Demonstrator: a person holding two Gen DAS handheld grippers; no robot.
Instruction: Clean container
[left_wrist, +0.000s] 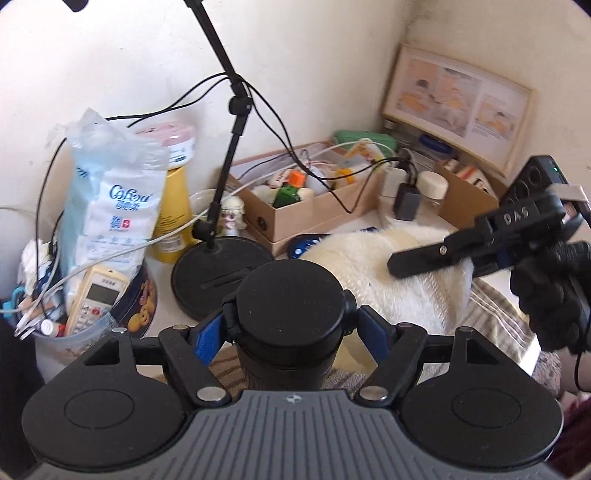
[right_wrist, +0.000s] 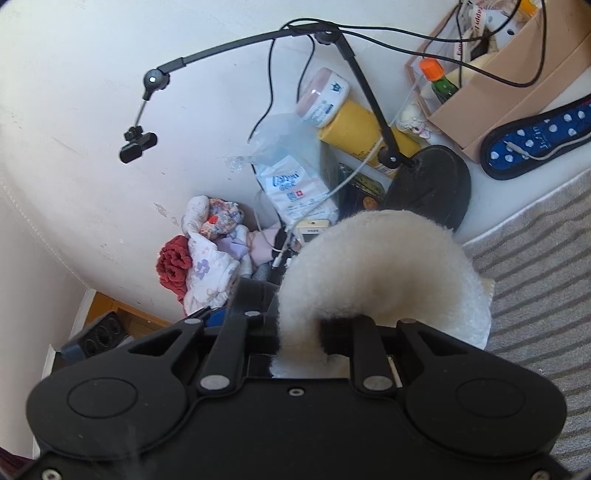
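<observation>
Cluttered counter (left_wrist: 369, 221) behind — we steady the black container (left_wrist: 291, 306) in left fingers (left_wrist: 207, 336), right fingers (right_wrist: 336, 336) clamped on the fleecy cloth (right_wrist: 384, 273) for wiping.

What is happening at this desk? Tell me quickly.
A person is cleaning a black lidded container with two handheld grippers. The left gripper clamps the container by its sides, lid on. The right gripper pinches a fluffy cream cloth, held just beside the container over a striped towel. No contact between cloth and container is visible.
</observation>
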